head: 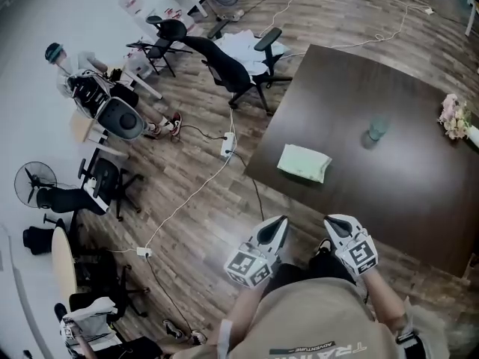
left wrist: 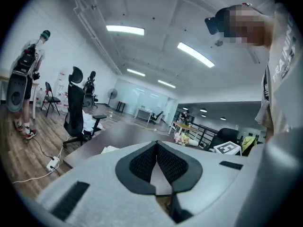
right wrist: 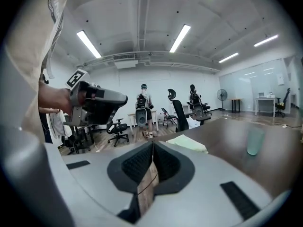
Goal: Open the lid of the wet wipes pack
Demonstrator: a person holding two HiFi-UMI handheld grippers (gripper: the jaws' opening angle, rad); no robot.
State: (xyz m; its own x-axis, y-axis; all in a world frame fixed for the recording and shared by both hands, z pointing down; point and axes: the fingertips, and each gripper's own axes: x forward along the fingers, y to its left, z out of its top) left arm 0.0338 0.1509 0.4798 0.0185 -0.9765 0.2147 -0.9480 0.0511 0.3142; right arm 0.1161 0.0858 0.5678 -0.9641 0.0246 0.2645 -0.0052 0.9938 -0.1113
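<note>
The wet wipes pack (head: 304, 162), pale green with its lid down, lies flat near the left edge of the dark brown table (head: 389, 193). Both grippers hover over the wooden floor short of the table's near edge, apart from the pack. In the head view my left gripper (head: 281, 221) and my right gripper (head: 331, 221) sit side by side, pointing toward the table. The left gripper (left wrist: 156, 143) is shut and holds nothing; the pack (left wrist: 110, 149) shows small beyond it. The right gripper (right wrist: 152, 144) is shut and empty too, with the pack (right wrist: 187, 143) ahead of it.
A translucent cup (head: 376, 129) and a bunch of flowers (head: 453, 116) stand further back on the table. Black office chairs (head: 232, 69) stand beside the table's far left corner. A power strip (head: 227, 145) and cables lie on the floor. A person (head: 82, 73) stands at far left.
</note>
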